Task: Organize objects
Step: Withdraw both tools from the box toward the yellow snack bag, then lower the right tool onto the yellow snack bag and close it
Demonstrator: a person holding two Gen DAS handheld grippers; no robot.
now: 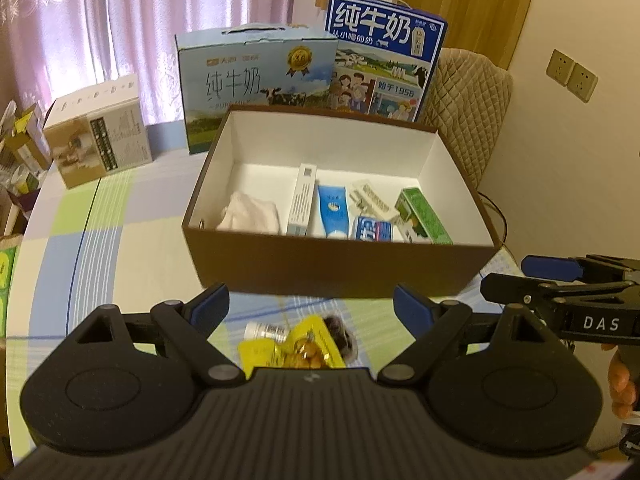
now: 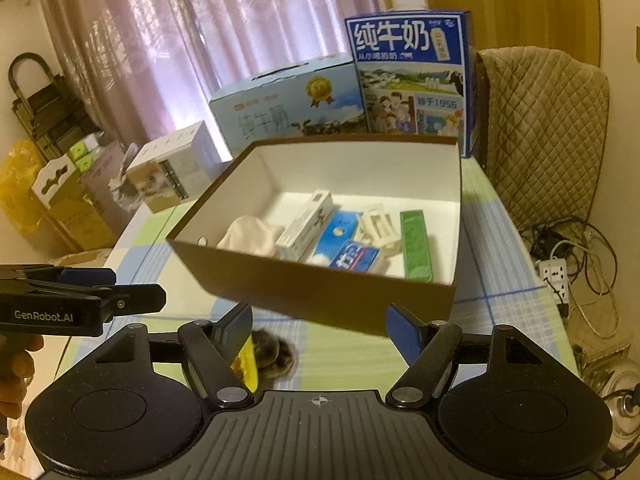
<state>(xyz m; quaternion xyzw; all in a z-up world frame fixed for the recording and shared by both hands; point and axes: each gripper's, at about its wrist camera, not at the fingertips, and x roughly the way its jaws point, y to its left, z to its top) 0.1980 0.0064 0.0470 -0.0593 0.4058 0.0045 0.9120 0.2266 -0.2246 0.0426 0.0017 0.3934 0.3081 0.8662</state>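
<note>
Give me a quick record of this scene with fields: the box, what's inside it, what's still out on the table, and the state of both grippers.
box: brown box, open, white inside, on the checked tablecloth
inside: white cloth, long white carton, blue tube, blue pack, green carton
still out: yellow packet, small white bottle, brown furry thing, all in front of the box
behind box: two milk cartons
left gripper: open, empty
right gripper: open, empty

Daylight glows through pink curtains (image 1: 132,20) behind the desk (image 1: 100,248). A quilted chair (image 2: 544,136) stands beside a cream wall with sockets (image 1: 572,74); cables (image 2: 580,264) tangle below.
</note>
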